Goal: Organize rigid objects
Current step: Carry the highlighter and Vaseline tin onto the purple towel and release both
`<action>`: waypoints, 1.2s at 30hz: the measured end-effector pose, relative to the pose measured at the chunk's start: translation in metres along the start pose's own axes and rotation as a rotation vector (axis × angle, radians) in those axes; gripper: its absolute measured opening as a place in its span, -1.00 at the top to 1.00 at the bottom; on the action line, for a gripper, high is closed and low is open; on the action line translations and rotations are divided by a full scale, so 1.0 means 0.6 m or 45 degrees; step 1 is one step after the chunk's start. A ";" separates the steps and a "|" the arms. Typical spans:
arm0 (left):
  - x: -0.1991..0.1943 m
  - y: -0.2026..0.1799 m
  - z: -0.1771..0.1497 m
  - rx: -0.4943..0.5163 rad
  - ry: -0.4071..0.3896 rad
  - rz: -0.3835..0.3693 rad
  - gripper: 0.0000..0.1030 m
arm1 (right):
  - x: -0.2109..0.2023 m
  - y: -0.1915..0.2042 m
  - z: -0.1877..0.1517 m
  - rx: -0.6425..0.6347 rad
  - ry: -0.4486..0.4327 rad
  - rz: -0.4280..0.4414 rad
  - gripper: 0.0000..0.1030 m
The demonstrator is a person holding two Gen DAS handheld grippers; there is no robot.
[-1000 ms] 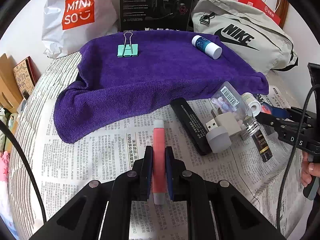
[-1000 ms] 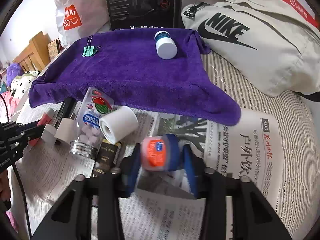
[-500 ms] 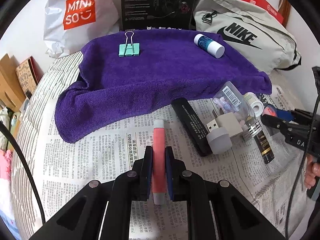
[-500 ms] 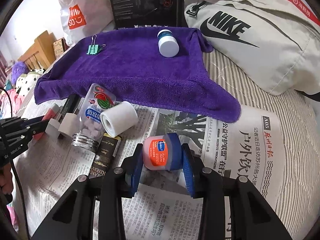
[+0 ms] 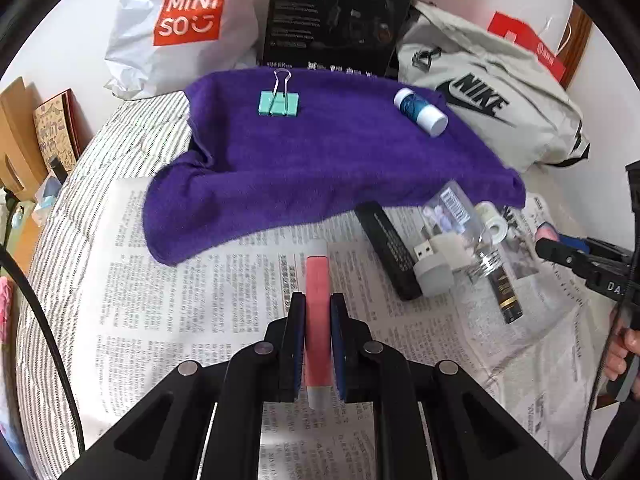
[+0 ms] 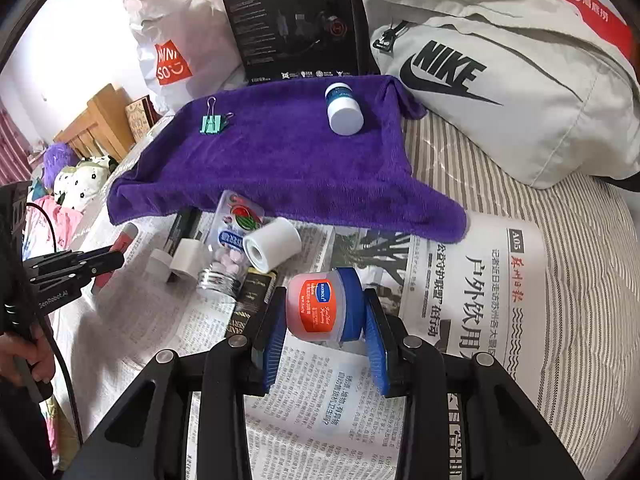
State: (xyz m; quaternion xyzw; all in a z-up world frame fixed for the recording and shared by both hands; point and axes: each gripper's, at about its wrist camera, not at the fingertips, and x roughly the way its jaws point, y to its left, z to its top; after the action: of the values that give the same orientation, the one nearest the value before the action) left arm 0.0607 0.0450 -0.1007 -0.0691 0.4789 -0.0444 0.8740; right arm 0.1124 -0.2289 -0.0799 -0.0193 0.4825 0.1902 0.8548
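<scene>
My left gripper (image 5: pixel 317 308) is shut on a pink tube (image 5: pixel 317 280) held above the newspaper (image 5: pixel 192 300). In the right wrist view my right gripper (image 6: pixel 323 308) is shut on a small jelly jar (image 6: pixel 320 308) with a blue lid and orange label, lifted over the newspaper (image 6: pixel 472 280). A purple towel (image 5: pixel 320 160) lies beyond, carrying a green binder clip (image 5: pixel 279 102) and a blue-and-white bottle (image 5: pixel 420 111). Between the grippers lie a black bar (image 5: pixel 388 248), a white USB plug (image 5: pixel 436 258), a clear candy jar (image 6: pixel 230 248), a white tape roll (image 6: pixel 272 243) and a dark small bottle (image 5: pixel 505 292).
A white Miniso bag (image 5: pixel 180 28), a black box (image 5: pixel 336 16) and a grey Nike bag (image 6: pixel 500 76) stand behind the towel. Striped bedding (image 6: pixel 580 300) surrounds the newspaper. A hand (image 5: pixel 624 356) holds the right gripper's handle; wooden furniture (image 6: pixel 100 120) and soft toys sit far left.
Both grippers have risen, each carrying its object: the pink tube and the jelly jar sit higher above the newspaper, and the towel looks farther off.
</scene>
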 end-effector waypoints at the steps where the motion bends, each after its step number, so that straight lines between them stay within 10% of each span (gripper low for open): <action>1: -0.004 0.003 0.002 -0.007 -0.006 -0.008 0.76 | 0.000 0.001 0.003 0.000 0.001 0.002 0.29; 36: 0.005 0.052 0.158 -0.031 -0.103 0.010 0.77 | 0.131 -0.013 0.205 -0.059 0.060 -0.066 0.29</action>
State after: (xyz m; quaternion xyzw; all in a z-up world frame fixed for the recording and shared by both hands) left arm 0.1426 0.0827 -0.0578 -0.0795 0.4440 -0.0323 0.8919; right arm 0.2521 -0.1856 -0.0811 -0.0559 0.4975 0.1784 0.8471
